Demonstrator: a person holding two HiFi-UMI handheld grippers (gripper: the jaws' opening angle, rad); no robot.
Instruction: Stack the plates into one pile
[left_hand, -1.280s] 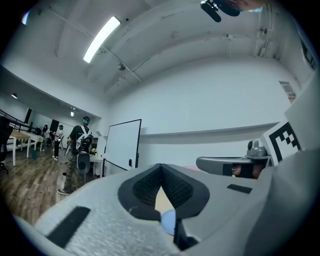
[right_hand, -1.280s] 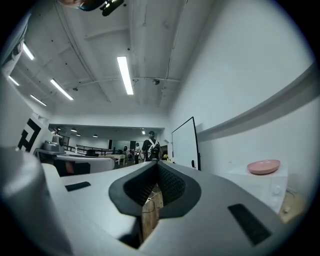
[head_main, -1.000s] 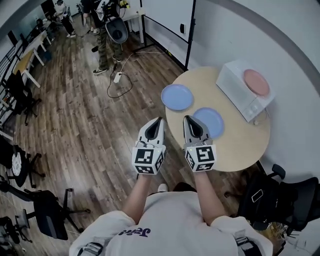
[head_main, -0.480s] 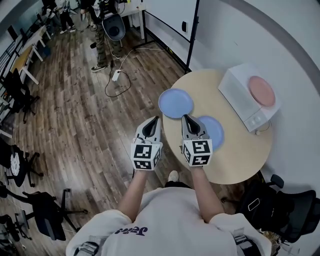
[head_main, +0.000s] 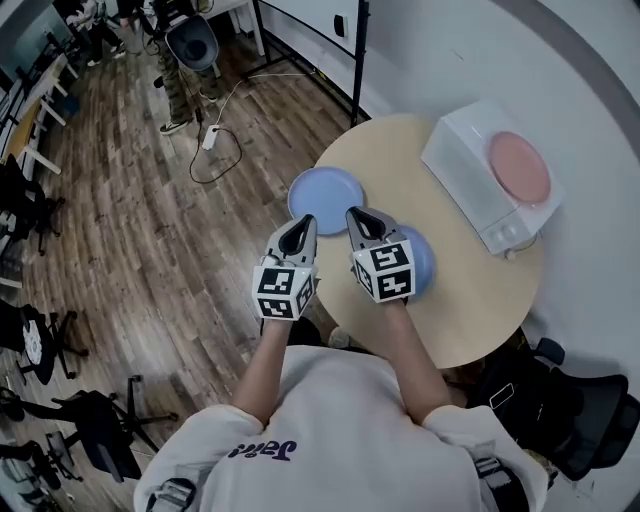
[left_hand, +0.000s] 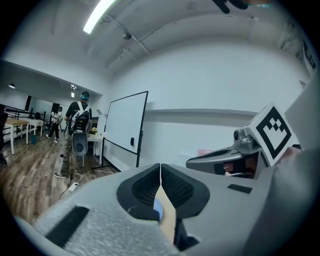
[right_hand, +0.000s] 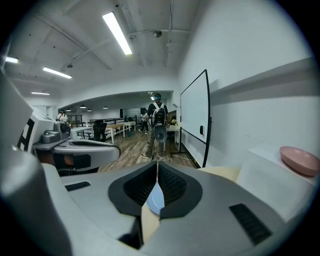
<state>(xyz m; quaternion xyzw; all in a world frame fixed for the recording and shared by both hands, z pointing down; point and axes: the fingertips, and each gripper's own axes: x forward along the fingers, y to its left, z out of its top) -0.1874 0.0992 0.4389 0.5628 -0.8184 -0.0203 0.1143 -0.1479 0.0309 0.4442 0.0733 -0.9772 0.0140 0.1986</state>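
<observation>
Two pale blue plates lie on the round wooden table (head_main: 480, 300): one (head_main: 325, 193) at its left edge, the other (head_main: 417, 258) nearer me and partly hidden by my right gripper. A pink plate (head_main: 519, 167) (right_hand: 300, 159) rests on top of a white box (head_main: 470, 170). My left gripper (head_main: 304, 222) (left_hand: 160, 167) hangs shut and empty just short of the left blue plate, at the table's near-left edge. My right gripper (head_main: 355, 215) (right_hand: 157, 165) is shut and empty too, its tip between the two blue plates.
A whiteboard on a stand (left_hand: 125, 127) is behind the table by the white wall. A black office chair (head_main: 585, 420) is at the table's right. People (head_main: 175, 60), a chair and a cable lie on the wooden floor farther off.
Both grippers have moved forward and down toward the table, from over the floor's edge to the blue plates. Their jaws stayed shut.
</observation>
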